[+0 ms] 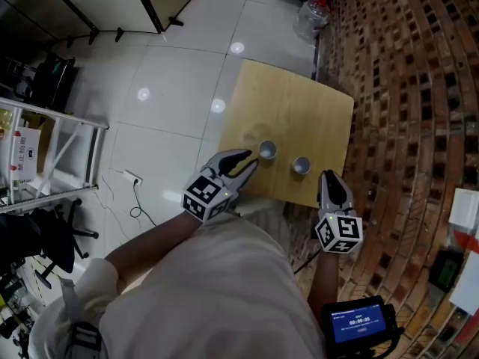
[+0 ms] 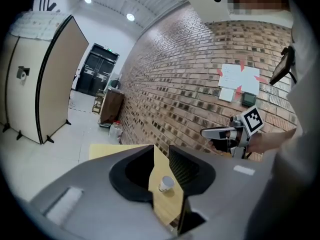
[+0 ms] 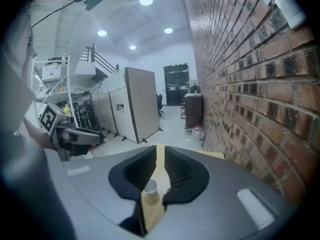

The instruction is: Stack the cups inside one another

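Both forearms reach forward from the person's pale shirt toward a small wooden bench (image 1: 292, 99) that stands beside a brick wall (image 1: 404, 88).

The left forearm runs in on a slant from the lower left. It carries the left claw (image 1: 247, 163) over the bench's near left edge, pointing forward and tilted slightly down. Its jaws stand spread, with nothing pinched. The left cup (image 1: 267, 151), small, white and upright, sits on the bench just beyond the tips. In the left gripper view it shows through the gap, with bench wood around it.

The right forearm comes almost straight up the right side. The right claw (image 1: 331, 179) hangs at the bench's near right edge, angled down more steeply than the left. Its jaws stand parted by only a narrow slit and hold nothing. The right cup (image 1: 301, 166), also upright, stands a little ahead and to the left of its tips. In the right gripper view it lines up with the slit.

The two cups stand near each other but apart, neither inside the other.
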`<state>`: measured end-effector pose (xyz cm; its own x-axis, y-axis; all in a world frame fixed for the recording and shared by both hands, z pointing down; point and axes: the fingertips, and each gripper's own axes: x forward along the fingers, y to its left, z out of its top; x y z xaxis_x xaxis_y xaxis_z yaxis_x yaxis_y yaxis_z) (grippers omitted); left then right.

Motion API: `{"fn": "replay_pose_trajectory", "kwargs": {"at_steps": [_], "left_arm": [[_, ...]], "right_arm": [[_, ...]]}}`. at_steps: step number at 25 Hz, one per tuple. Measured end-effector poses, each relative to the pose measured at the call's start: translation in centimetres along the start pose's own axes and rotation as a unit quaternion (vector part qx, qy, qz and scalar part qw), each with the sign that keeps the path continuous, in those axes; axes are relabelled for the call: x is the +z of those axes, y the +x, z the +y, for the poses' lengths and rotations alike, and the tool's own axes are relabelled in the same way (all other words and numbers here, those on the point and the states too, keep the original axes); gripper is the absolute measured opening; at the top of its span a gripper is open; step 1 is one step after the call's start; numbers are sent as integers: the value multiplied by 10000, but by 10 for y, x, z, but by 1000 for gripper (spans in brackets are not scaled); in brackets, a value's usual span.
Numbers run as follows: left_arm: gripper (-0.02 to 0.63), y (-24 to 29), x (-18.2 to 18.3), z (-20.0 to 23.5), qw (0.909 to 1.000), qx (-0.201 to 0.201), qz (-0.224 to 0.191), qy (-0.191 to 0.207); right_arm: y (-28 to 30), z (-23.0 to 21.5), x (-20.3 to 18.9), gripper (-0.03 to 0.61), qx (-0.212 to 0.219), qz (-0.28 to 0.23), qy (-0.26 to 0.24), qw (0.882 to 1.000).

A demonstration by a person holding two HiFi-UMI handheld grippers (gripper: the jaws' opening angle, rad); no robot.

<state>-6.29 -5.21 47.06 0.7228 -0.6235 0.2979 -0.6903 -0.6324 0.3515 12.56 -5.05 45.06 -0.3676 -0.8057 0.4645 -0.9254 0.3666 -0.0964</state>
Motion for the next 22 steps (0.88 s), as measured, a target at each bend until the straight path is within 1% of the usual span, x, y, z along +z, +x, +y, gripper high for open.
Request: {"fn": "replay_pose_trajectory", "kwargs": {"at_steps": [3,7,12,17,19,22], "left_arm": [[104,3,-9,5,9999,-9,130,-59],[104,11,-13,9,9999,55,146,-71],[103,19,-21,6,9991,333,246,7],[104,25,-18,1,9975,596,383,-2],[103,28,-15,-4,9967,699,409,-28],[104,38,-11,-9,9958,777,478,39]], "right_arm": [[3,5,-1,43,67,111,-14,9999],[7,1,-6,43,166,195,-11,9997],[6,-15,-21,43,252,309,25,9992],[8,-35,-27,43,316,332,105,9989],[9,-45,-32,43,331,401,50,9986],[17,-57,-45,43,377,589,-139,9975]]}}
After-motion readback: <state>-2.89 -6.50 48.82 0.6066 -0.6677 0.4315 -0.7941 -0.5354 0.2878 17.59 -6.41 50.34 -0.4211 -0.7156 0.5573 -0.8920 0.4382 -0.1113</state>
